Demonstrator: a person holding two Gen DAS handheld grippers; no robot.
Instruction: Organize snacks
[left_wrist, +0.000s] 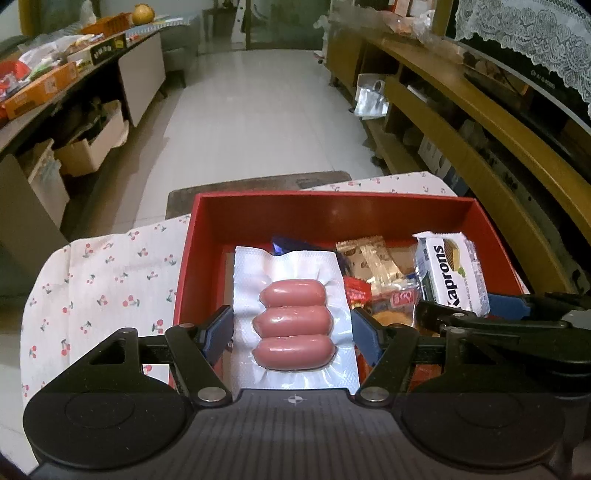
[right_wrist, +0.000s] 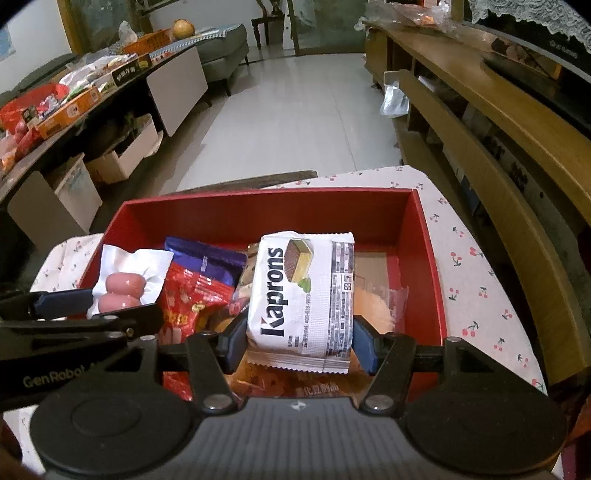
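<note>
1. Left wrist view: the left gripper (left_wrist: 291, 328) pinches the sausage pack (left_wrist: 293, 321) by its side edges, over the left part of the red box (left_wrist: 332, 210). The box sits on a cherry-print cloth (left_wrist: 110, 280).
2. Left wrist view: the wafer pack (left_wrist: 452, 273) shows at the right, tilted above loose snacks (left_wrist: 373, 273) in the box.
3. Right wrist view: the right gripper (right_wrist: 299, 339) pinches the wafer pack (right_wrist: 303, 295) by its sides, above the box (right_wrist: 258, 210) middle. The sausage pack (right_wrist: 125, 288) is at the left.

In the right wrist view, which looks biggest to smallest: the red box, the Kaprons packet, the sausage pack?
1. red box
2. Kaprons packet, though it sits nearest the camera
3. sausage pack, partly hidden
</note>
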